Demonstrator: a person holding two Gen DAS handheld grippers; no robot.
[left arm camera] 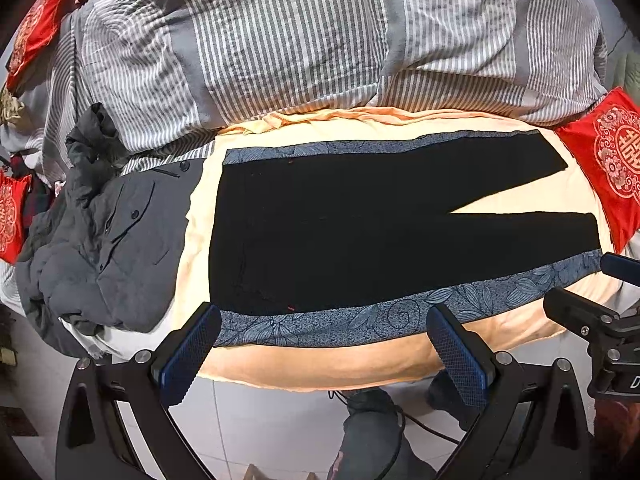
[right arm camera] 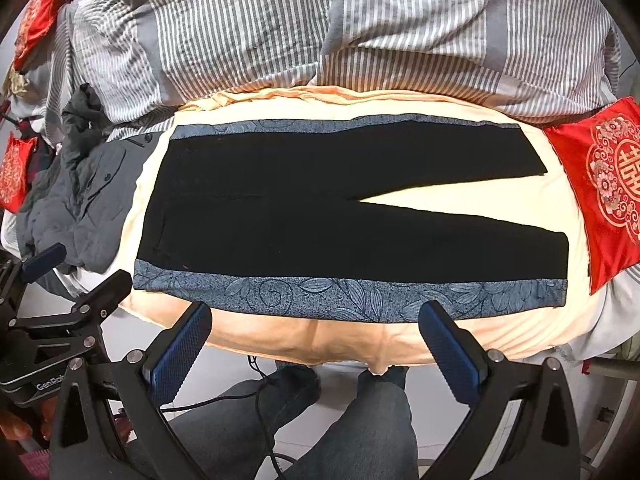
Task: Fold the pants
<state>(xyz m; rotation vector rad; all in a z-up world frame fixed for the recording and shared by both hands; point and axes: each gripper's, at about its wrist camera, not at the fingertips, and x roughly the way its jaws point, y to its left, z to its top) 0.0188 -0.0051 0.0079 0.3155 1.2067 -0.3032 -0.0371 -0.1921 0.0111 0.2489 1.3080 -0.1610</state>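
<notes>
Bed, cream sheet: black pants with blue patterned side bands, laid flat across the frame centre, waist at left, two legs parted at right. Striped grey quilt bunched along the top. Grey jacket heaped at left edge; red embroidered cushion at right. Left gripper, bottom of frame: jaws spread wide, holding nothing, just short of the near band. Right gripper: likewise wide, holding nothing.

The left gripper body reads "GenRob", cut off; red cushion bears 囍.
</notes>
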